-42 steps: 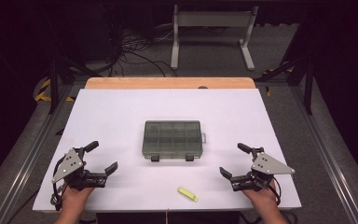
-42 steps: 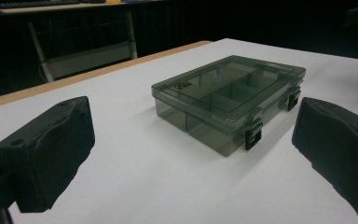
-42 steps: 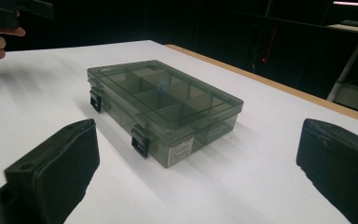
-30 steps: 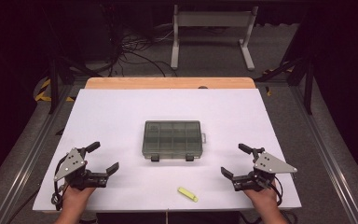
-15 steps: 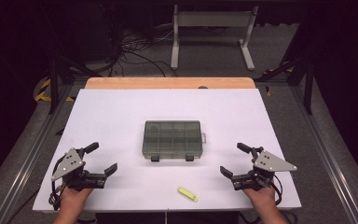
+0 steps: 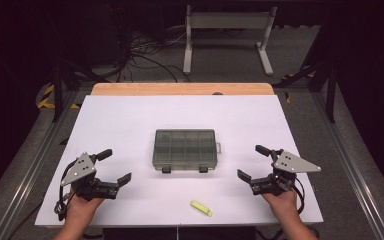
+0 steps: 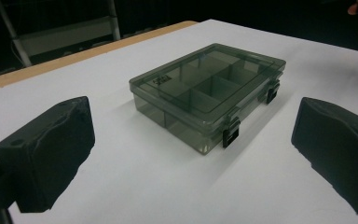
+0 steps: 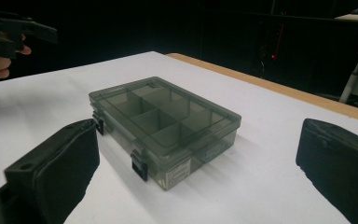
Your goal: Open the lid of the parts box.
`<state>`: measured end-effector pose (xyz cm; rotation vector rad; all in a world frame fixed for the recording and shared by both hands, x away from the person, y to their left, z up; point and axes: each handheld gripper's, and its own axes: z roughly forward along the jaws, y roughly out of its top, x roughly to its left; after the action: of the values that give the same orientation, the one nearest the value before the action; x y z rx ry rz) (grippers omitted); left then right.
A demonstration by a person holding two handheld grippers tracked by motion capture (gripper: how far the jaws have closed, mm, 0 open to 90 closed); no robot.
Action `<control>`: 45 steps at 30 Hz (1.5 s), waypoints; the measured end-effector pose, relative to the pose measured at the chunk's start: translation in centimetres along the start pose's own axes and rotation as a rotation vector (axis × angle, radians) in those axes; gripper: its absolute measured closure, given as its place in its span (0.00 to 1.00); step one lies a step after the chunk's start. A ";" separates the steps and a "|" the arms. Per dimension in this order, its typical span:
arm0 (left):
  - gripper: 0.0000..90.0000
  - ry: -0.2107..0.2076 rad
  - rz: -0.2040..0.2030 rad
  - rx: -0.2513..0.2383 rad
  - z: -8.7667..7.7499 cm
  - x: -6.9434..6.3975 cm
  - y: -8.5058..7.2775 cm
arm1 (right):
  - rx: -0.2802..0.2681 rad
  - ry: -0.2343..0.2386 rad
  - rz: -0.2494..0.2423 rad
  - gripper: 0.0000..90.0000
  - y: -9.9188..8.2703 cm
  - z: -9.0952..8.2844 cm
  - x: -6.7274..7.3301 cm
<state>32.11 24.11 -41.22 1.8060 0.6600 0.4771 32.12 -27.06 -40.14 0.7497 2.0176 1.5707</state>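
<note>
Change: nothing has shifted much since the earlier frames; my hands sit in almost the same spots, and the box has stayed put.
Box: the smoky compartment box [image 6: 185,149] lies shut at the middle of the white table [image 6: 130,120], latches toward me.
Views: the high view shows a yellow marker [image 6: 201,208] near the front edge; my gripper views show the dividers [image 7: 200,88] through the lid.
Left gripper [image 6: 111,167]: jaws wide apart, holding nothing, well left of the box.
Right gripper [image 6: 252,162]: jaws wide apart, empty, well right of it.
</note>
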 end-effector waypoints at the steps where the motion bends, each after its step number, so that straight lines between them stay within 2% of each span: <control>1: 0.00 0.000 0.002 0.001 0.2 0.0 0.3 | 0.001 0.006 0.001 0.00 0.2 0.2 -0.1; 6: 0.00 -0.022 -0.013 0.000 1.4 0.3 1.1 | 0.003 0.015 -0.005 0.00 1.1 1.3 -0.2; 12: 0.00 -0.042 -0.028 0.016 2.6 0.5 1.5 | 0.058 0.022 -0.006 0.00 1.4 2.9 -0.5; 16: 0.00 -0.055 -0.033 0.024 3.6 0.6 1.8 | 0.068 0.032 -0.022 0.00 1.7 3.8 -0.3; 20: 0.00 -0.056 -0.028 0.027 4.2 0.7 2.0 | 0.088 0.038 -0.014 0.00 2.2 4.4 -0.4; 25: 0.00 -0.072 -0.043 0.027 5.0 0.6 2.3 | 0.084 0.033 -0.014 0.00 2.5 4.8 -0.2; 28: 0.00 -0.080 -0.060 0.019 5.6 0.6 2.5 | 0.094 0.054 -0.027 0.00 2.5 5.4 0.1; 31: 0.00 -0.078 -0.074 0.012 6.3 0.6 2.5 | 0.105 0.054 -0.019 0.00 2.4 5.8 0.1; 36: 0.00 -0.079 -0.067 0.027 6.7 0.6 2.5 | 0.112 0.064 -0.013 0.00 2.2 6.3 0.2; 38: 0.00 -0.063 -0.056 0.044 6.8 0.7 2.4 | 0.116 0.071 -0.018 0.00 2.0 6.5 0.3; 40: 0.00 -0.059 -0.067 0.052 6.7 0.8 2.4 | 0.118 0.078 -0.020 0.00 1.8 6.7 0.4; 43: 0.00 -0.074 -0.068 0.045 6.5 0.9 2.4 | 0.124 0.082 -0.026 0.00 1.8 6.8 0.6; 45: 0.00 -0.116 -0.066 0.045 6.4 0.9 2.4 | 0.132 0.090 -0.030 0.00 1.7 7.0 0.7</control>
<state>37.15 19.49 -40.95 1.8330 0.6519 0.3130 36.40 -21.28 -40.17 0.7057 2.2047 1.4907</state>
